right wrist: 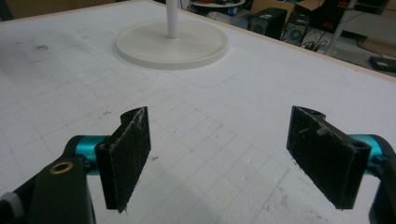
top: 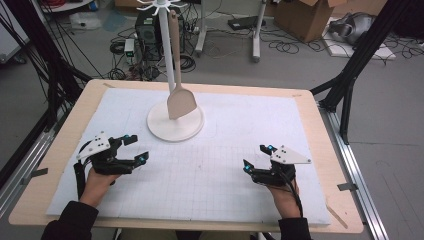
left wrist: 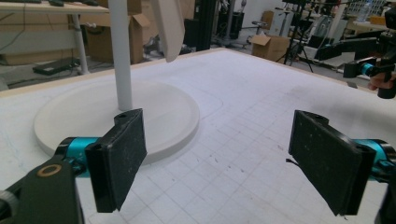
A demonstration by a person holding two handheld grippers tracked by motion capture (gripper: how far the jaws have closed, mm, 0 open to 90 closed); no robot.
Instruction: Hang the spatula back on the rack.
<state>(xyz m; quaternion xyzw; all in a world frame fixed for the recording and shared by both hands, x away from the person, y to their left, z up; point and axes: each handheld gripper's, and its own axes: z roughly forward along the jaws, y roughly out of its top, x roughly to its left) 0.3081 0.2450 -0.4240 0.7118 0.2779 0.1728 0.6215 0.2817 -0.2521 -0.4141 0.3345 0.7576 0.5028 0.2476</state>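
Spatula (top: 179, 95) hanging on stand (top: 175, 125). Left gripper (top: 134, 150), right gripper (top: 257, 157) resting before stand, jaws spread, empty. Likely approaching spatula handle squarely, lifting straight off hook.

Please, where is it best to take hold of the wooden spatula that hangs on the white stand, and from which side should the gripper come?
Probably grip the wooden spatula on its long narrow handle, above the wide blade. It hangs upright beside the stand's pole, on the pole's right, so coming from the right with the right gripper, already open, avoids the pole.
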